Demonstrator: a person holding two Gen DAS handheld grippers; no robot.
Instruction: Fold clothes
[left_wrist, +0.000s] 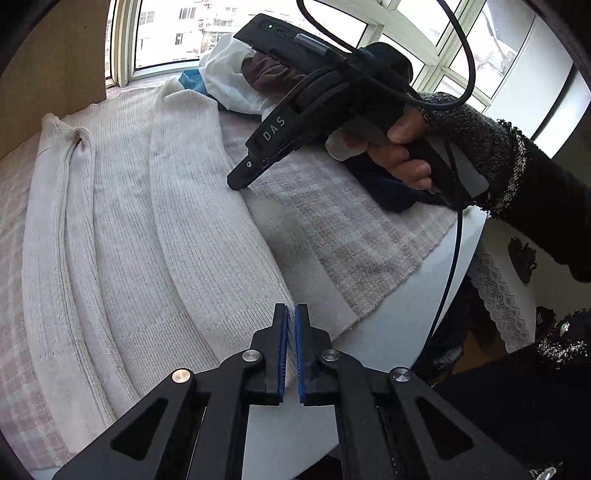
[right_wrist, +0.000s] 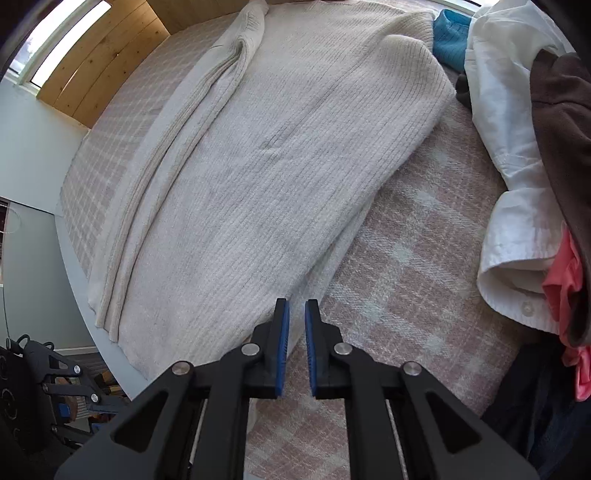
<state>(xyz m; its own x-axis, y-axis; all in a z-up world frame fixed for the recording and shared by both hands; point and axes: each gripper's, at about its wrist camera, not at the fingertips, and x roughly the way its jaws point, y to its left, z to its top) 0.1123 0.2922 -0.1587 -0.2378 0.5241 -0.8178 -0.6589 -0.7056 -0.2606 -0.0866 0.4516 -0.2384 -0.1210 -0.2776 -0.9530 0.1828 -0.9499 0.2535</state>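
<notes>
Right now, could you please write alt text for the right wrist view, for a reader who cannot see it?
A cream ribbed sweater lies flat on a pink plaid blanket, its sides folded inward. The right gripper hovers at the sweater's near edge, blue pads slightly apart and holding nothing. A pile of white, brown and pink clothes sits at the right.

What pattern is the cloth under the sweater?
Pink-and-white plaid cloth, clearest in the right wrist view beside the cream sweater.
</notes>
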